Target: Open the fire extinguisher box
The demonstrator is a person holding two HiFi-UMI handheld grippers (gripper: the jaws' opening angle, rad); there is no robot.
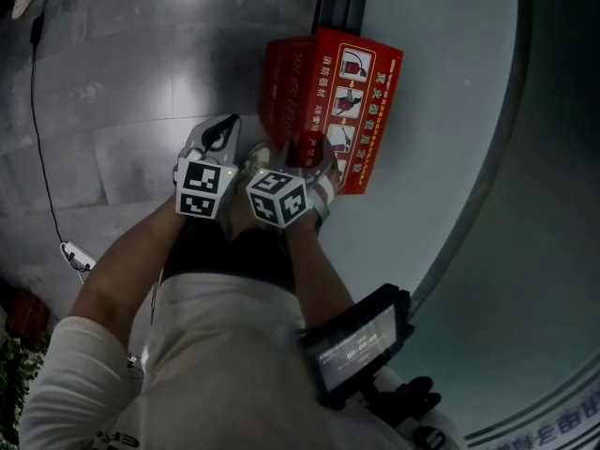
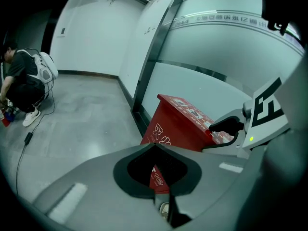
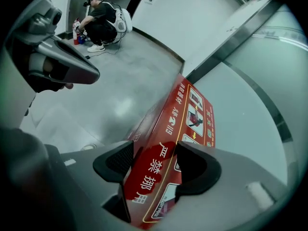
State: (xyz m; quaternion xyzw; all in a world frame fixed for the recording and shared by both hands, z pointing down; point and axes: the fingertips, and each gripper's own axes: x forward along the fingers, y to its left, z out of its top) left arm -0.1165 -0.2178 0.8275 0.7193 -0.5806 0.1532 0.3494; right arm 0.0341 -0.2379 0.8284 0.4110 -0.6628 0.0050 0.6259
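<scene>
Straddling the fire extinguisher box [image 1: 330, 97] lying along the wall [image 1: 445, 111], right gripper [image 3: 153, 163] gapes; left gripper [image 2: 154, 146] closed.

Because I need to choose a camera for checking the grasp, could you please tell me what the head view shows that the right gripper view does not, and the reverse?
Only the head view shows the person's forearms and a screen device at the waist. Only the right gripper view shows how the right tool's jaws stand apart on either side of the near edge of the red fire extinguisher box, and a crouching person far across the floor. Both show that box against the pale curved wall, and the left tool.
</scene>
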